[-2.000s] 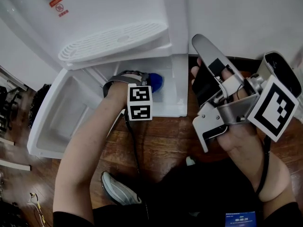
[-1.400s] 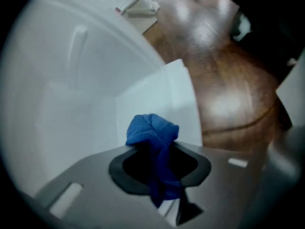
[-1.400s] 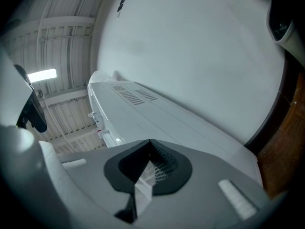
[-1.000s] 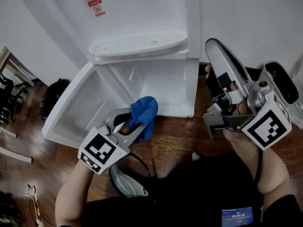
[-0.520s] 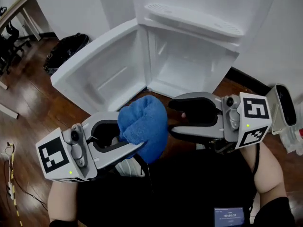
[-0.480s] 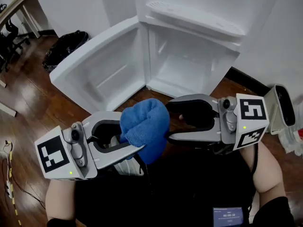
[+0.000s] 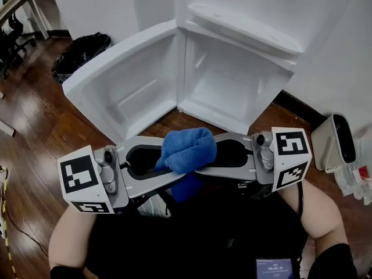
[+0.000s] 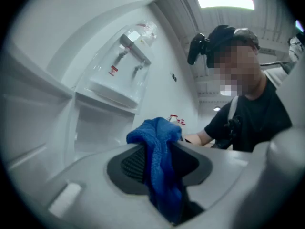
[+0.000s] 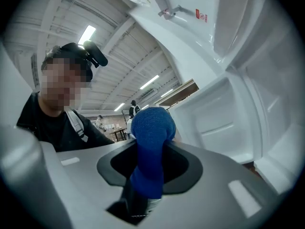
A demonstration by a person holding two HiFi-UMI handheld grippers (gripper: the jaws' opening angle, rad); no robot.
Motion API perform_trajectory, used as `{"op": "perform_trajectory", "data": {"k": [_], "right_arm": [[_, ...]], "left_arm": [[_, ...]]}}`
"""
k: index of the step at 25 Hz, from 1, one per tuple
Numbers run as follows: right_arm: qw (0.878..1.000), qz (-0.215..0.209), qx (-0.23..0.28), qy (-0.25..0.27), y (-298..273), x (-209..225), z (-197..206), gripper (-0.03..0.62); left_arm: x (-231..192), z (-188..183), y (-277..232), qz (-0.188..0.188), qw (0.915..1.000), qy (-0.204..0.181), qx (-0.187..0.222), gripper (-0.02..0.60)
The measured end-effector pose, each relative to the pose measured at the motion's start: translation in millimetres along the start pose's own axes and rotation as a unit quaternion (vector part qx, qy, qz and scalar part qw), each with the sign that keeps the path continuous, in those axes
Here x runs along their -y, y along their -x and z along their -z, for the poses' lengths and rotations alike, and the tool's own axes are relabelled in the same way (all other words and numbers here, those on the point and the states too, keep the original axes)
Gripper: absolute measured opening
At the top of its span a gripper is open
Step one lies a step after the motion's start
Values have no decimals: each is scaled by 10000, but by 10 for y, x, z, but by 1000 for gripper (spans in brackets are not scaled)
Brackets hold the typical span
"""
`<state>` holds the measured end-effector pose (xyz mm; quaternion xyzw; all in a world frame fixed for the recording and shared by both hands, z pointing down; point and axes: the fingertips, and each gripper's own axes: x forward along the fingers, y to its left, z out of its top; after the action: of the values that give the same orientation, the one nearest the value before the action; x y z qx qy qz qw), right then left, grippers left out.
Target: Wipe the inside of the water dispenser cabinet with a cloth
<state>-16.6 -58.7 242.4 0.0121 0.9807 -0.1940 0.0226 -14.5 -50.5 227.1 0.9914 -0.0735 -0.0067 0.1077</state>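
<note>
Between two pairs of tongs, held out in front of the open water dispenser cabinet, a blue cloth passes from one to the other.

Head view: the left tongs and the right tongs point at each other, tip to tip. The cloth is bunched over the meeting point, with a fold hanging below. The cabinet stands beyond both tips, well apart from them, with its door swung wide on the left tongs' side.

Left gripper view: the cloth is nipped between the ribbed pads, which are beginning to ease apart. Its top bulges past the tips.

Right gripper view: these tongs are closing on the same cloth. It stands up between the jaws like a knob, with a tail drooping back toward the hinge.

The handover looks best done by letting the right tongs bite firmly on a thick fold before the left pair lets go entirely, lest the cloth drop to the wooden floor. A grip that leaves a good wad proud of the tips would likely suit wiping the cabinet's inner walls, so that cloth rather than bare jaw meets the plastic.
</note>
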Motion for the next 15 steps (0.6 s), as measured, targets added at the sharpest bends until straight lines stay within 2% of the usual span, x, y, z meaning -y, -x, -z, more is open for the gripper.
{"op": "perform_trajectory", "data": {"k": [3, 5, 6, 7, 8, 9, 11, 12, 13, 14, 15], "right_arm": [[9989, 424, 197, 38, 79, 138, -100, 126], [9915, 1251, 345, 82, 240, 421, -205, 124], [9822, 1832, 402, 117, 364, 616, -247, 124], [9683, 2455, 433, 177, 509, 821, -275, 126], [9507, 3059, 431, 266, 664, 1021, -288, 126], [9317, 3591, 410, 365, 811, 1203, -294, 126], [8985, 4338, 429, 516, 1042, 1476, -317, 127], [8860, 4578, 494, 552, 1123, 1571, -343, 127], [8757, 4760, 587, 567, 1185, 1646, -380, 129], [8671, 4899, 693, 580, 1227, 1711, -428, 129], [8599, 5002, 804, 616, 1246, 1776, -484, 129]], "left_arm": [[-167, -121, 105, -609, 9979, -192, 69, 205], [-352, -396, 339, -1185, 9910, -486, 396, 227], [-454, -597, 517, -1567, 9831, -663, 679, 226], [-553, -815, 729, -2037, 9699, -914, 975, 225], [-639, -1025, 964, -2588, 9498, -1259, 1224, 222], [-710, -1199, 1208, -3174, 9234, -1654, 1386, 214], [-836, -1371, 1649, -4199, 8666, -2273, 1447, 212], [-906, -1368, 1814, -4540, 8470, -2397, 1383, 212], [-983, -1322, 1931, -4731, 8383, -2381, 1295, 213], [-1067, -1249, 2000, -4786, 8404, -2241, 1205, 231], [-1152, -1161, 2033, -4740, 8499, -2011, 1122, 282]]}}
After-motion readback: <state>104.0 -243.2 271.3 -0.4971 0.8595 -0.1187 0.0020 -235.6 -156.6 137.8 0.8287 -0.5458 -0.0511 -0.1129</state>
